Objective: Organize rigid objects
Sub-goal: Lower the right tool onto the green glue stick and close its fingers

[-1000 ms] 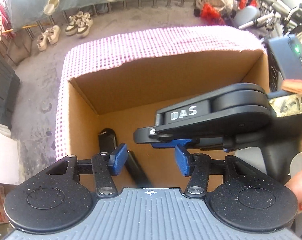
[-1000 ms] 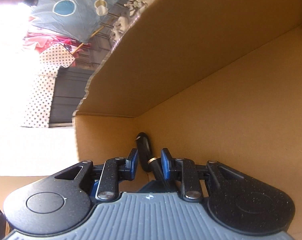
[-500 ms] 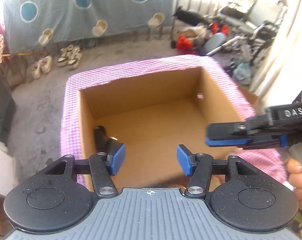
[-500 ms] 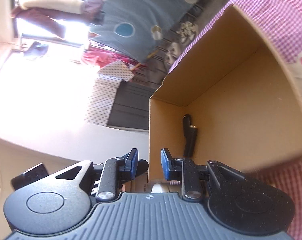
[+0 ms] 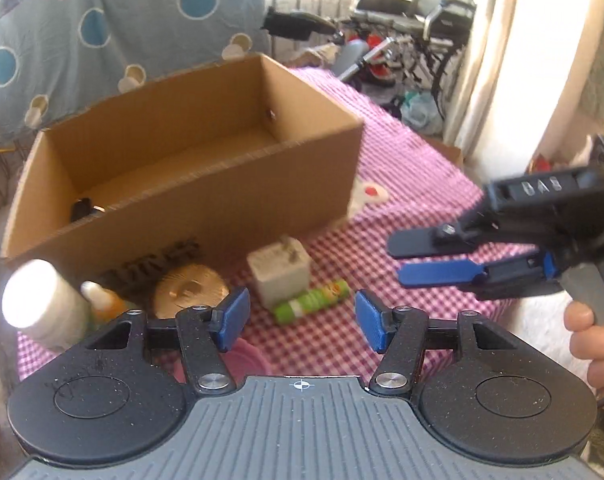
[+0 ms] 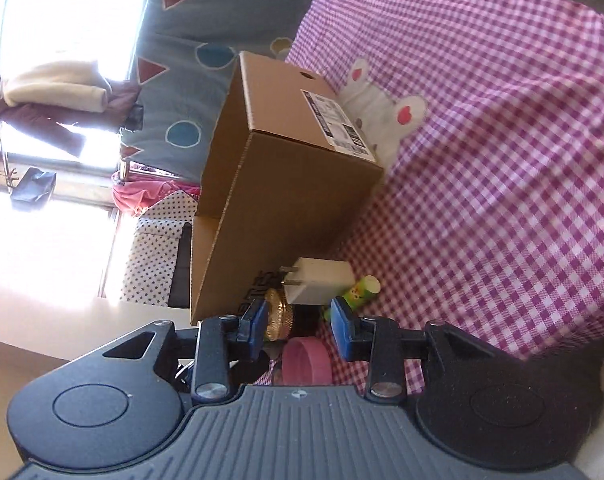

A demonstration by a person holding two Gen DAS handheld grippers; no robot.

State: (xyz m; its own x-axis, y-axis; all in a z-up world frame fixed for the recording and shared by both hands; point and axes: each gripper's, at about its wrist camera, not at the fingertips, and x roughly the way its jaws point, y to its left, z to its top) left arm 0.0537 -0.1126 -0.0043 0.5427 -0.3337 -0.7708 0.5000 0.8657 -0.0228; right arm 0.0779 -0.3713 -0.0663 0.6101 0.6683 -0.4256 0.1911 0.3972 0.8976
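Left claw, pitched steeply downward, jaws parted and empty. Right claw, rolled on its side so that one finger lay above the other, jaws opening with nothing between them. The right hand gripped its handle from below.

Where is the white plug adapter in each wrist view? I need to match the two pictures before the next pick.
Left wrist: white plug adapter sits at centre, on the checked cloth in front of the cardboard box, prongs up.
Right wrist: adapter lies low at centre, just above the right gripper, prongs pointing left in this rolled view.
Shared landmark: the green tube touching the adapter.
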